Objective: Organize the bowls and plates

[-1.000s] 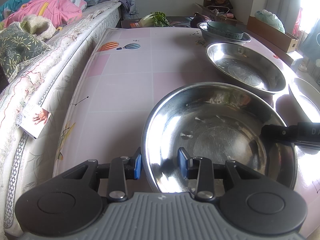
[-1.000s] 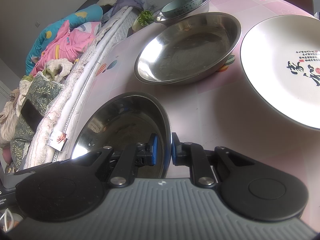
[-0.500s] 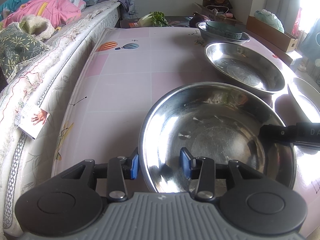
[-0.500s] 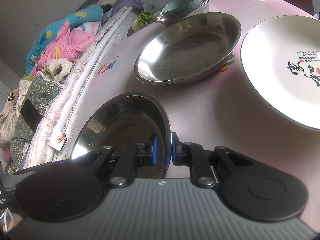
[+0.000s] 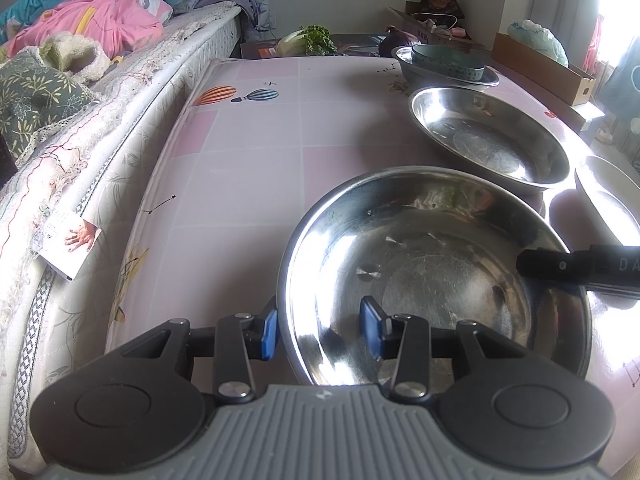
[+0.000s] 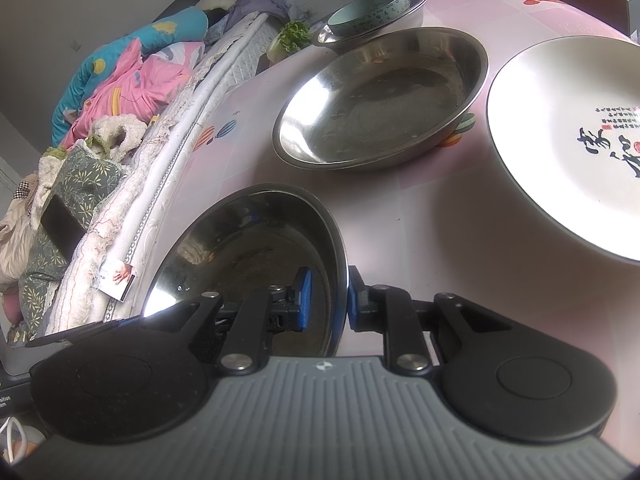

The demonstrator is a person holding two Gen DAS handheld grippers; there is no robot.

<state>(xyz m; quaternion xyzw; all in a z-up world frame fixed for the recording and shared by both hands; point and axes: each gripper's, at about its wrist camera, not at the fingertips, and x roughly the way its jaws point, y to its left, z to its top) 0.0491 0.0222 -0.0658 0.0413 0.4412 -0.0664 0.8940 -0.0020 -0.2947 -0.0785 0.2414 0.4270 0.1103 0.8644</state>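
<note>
A wide steel bowl (image 5: 432, 272) rests on the pink table (image 5: 260, 160) close in front of me. My left gripper (image 5: 320, 334) straddles its near-left rim, one blue pad outside and one inside, both clear of the metal, so it is open. My right gripper (image 6: 327, 302) straddles the same bowl's (image 6: 248, 248) right rim. Its jaws are opening, with the rim between the pads and a gap at the inner pad. In the left wrist view its black finger (image 5: 576, 268) reaches in over that rim. Behind lies a second steel bowl (image 5: 488, 140).
A white plate with black calligraphy (image 6: 568, 136) lies to the right of the bowls. At the far end a teal bowl (image 6: 368, 12) sits inside a small steel bowl. A mattress with heaped bedding (image 5: 100, 140) runs along the table's left edge. A cardboard box (image 5: 540, 68) stands at the right.
The left jaws widened a little around the rim. The right jaws parted slightly from the rim they were clamping. Neither hand nor the bowl has shifted.
</note>
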